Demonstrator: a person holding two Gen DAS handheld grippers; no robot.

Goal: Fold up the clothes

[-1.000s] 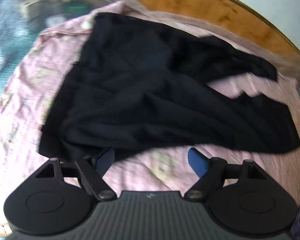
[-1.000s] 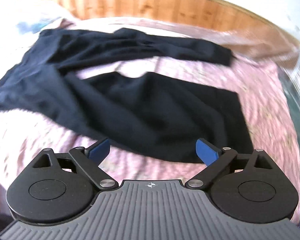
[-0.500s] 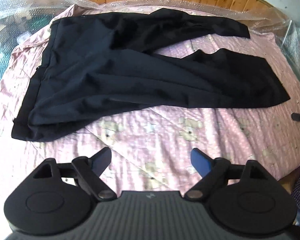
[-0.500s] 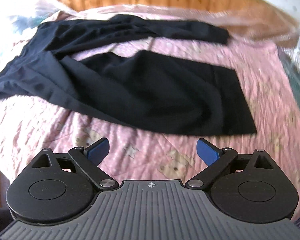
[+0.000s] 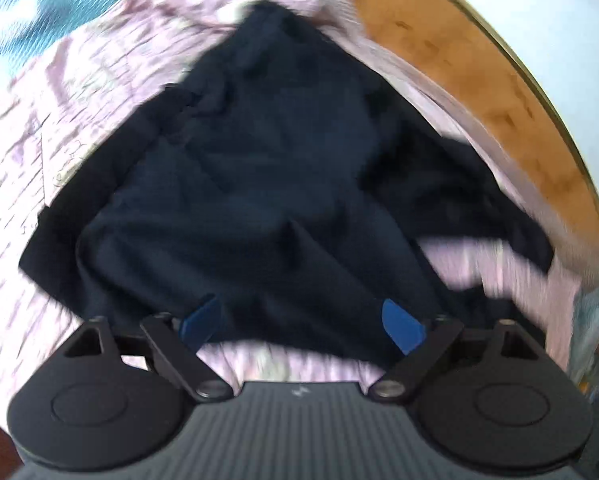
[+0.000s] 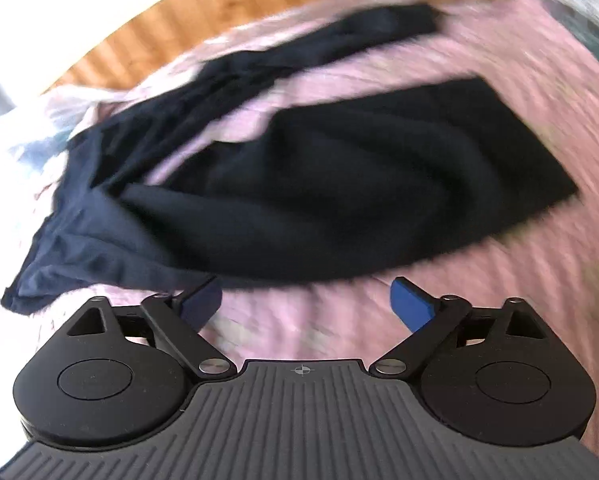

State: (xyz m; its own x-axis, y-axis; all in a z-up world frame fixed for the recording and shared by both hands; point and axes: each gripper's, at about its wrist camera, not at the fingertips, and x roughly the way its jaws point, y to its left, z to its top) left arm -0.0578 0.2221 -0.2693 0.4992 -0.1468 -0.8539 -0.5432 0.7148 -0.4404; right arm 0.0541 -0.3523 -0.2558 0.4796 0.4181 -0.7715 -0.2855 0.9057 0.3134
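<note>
Black trousers [image 5: 267,200] lie spread on a pink quilt [image 5: 59,120], the two legs splayed apart. My left gripper [image 5: 301,318] hovers over the near edge of the waist end, open, with its blue pads [image 5: 401,324] wide apart and no cloth pinched. In the right wrist view the trousers [image 6: 339,184] run from the rumpled waist at the left to a flat leg at the right. My right gripper [image 6: 307,298] stands open just short of that leg's near edge, above the bare quilt [image 6: 499,280]. Both views are blurred by motion.
A wooden panel [image 5: 459,60] borders the far side of the bed, also seen in the right wrist view as a wooden panel [image 6: 179,28]. Teal patterned cloth [image 5: 27,12] lies beyond the quilt at the upper left. Crinkled clear plastic [image 5: 595,320] shows at the right edge.
The left gripper has swung in close over the trousers and rolled. The right gripper has sunk nearer the cloth and rolled too. The trousers lie as before.
</note>
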